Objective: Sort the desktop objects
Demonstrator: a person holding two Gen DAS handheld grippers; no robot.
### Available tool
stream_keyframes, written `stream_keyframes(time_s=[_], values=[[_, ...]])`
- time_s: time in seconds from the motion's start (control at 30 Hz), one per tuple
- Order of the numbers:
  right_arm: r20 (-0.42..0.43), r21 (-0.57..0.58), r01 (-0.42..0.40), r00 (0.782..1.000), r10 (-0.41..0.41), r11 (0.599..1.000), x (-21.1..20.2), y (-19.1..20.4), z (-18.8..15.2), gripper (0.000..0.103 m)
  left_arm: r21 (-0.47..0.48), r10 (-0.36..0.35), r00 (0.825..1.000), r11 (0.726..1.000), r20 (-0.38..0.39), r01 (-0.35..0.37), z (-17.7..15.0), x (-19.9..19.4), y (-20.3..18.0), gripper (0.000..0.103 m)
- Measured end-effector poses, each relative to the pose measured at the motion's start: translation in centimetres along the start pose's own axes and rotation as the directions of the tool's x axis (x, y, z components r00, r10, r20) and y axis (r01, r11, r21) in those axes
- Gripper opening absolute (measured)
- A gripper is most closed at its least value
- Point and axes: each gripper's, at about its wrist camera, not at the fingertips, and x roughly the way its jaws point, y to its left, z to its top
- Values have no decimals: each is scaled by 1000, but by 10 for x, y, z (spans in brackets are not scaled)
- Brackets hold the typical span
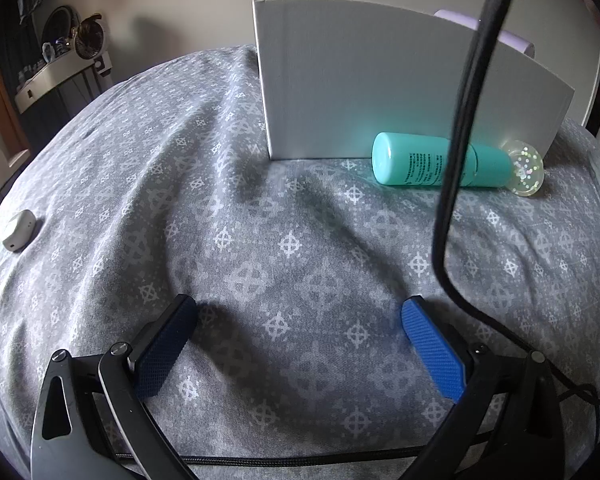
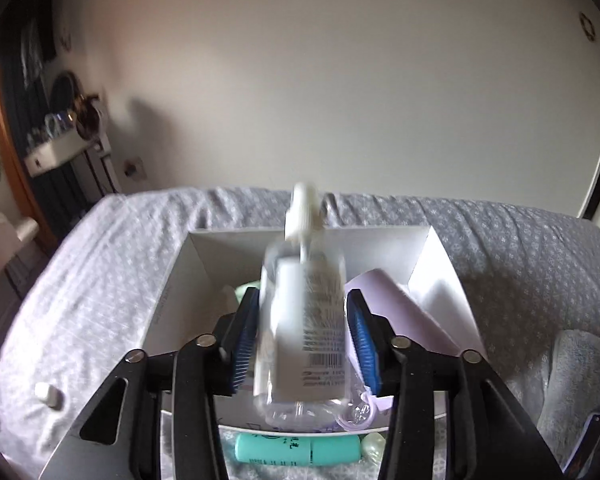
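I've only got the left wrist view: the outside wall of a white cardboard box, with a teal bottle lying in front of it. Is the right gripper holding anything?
Observer: Yes. The right gripper is shut on a clear plastic spray bottle with a white nozzle, held above the open white cardboard box.
Operator: Is anything already inside the box?
Observer: A lilac cylindrical container leans against its right side.
Operator: Anything else in there?
Observer: A pale green item peeks out beside the gripper's left pad. It is too hidden to identify.
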Motion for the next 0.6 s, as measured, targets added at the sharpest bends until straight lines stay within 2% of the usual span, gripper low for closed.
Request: stream_keyframes(time_s=[0.03, 0.1, 0.13, 0.17, 0.23, 0.37, 0.47, 0.6], values=[[20, -1, 15, 1000, -15, 1000, -5, 2, -8, 55, 0, 0, 1000, 1000, 0, 0, 0, 0, 0, 103], [66, 22, 25, 997, -27, 999, -22, -6, -27, 71, 0, 0, 1000, 1000, 0, 0, 0, 0, 0, 103], [86, 52, 39, 995, -43, 998, -35, -12, -42, 85, 1, 1, 1000, 1000, 1, -1, 0, 0, -1, 103], [99, 78, 50, 993, -57, 996, -45, -18, -55, 93, 2, 2, 1000, 1000, 1, -2, 0, 0, -2, 103], [103, 142, 86, 989, -101, 986, -68, -39, -89, 102, -1, -1, 1000, 1000, 0, 1, 1, 0, -1, 103], [2, 248, 194, 980, -201, 949, -85, -82, -158, 103, 0, -1, 1000, 1000, 0, 1, 0, 0, -1, 103], [-100, 277, 238, 971, -218, 931, -74, -105, -194, 103, 1, 0, 1000, 1000, 0, 0, 0, 0, -1, 103], [-142, 299, 255, 965, -222, 920, -59, -119, -223, 103, 0, 0, 1000, 1000, 0, 0, 0, 0, -1, 103]])
